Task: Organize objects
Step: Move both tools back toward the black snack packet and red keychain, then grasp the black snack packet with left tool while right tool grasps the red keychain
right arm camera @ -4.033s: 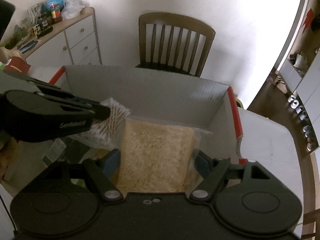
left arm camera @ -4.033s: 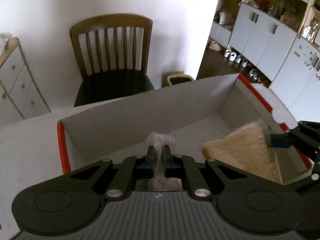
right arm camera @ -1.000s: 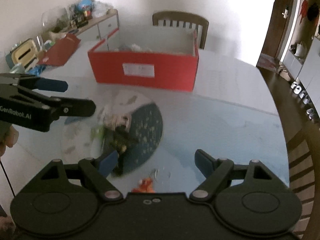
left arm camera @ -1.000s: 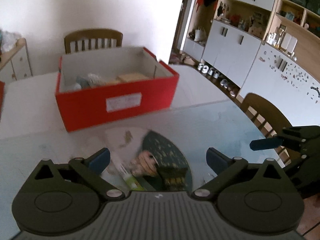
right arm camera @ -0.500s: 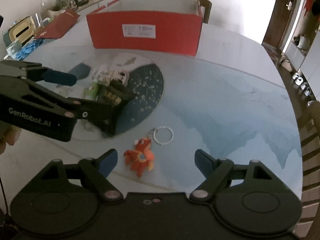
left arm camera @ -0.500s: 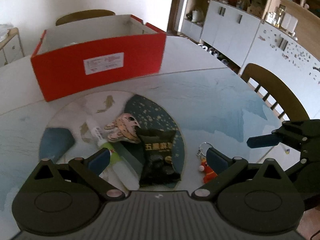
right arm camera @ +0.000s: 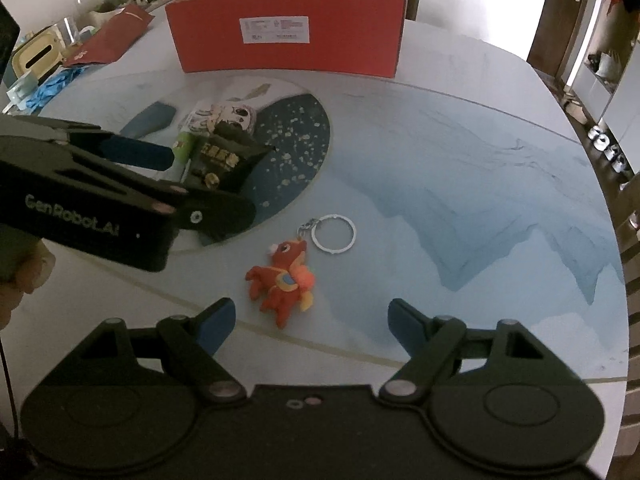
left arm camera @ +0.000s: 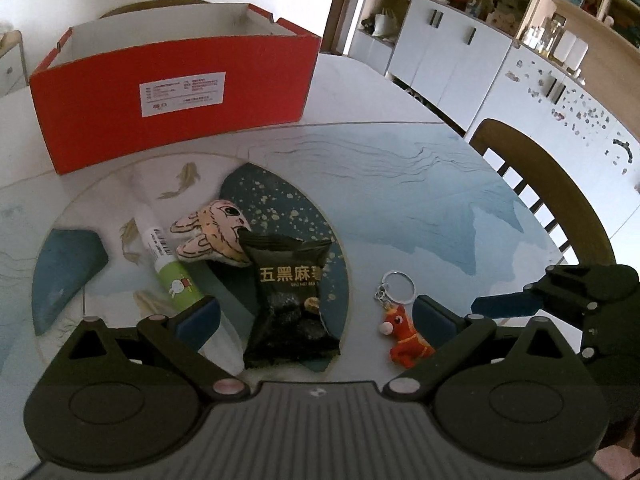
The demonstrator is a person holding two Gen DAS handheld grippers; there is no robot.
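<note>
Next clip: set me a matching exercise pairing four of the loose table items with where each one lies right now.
Items:
1. snack packet
2. horse keychain
3. green-and-white tube
4. rabbit plush

Places:
A. alone, nearest the right claw
B. partly under the left claw's left finger
C. top edge overlapping the plush
D. between tube and packet

Pairs: 1-C, 2-A, 3-B, 4-D

Both grippers now out of red box [left arm camera: 176,120], emptied, spread wide, low over snack packet [left arm camera: 290,300] and horse keychain [right arm camera: 284,276].
</note>
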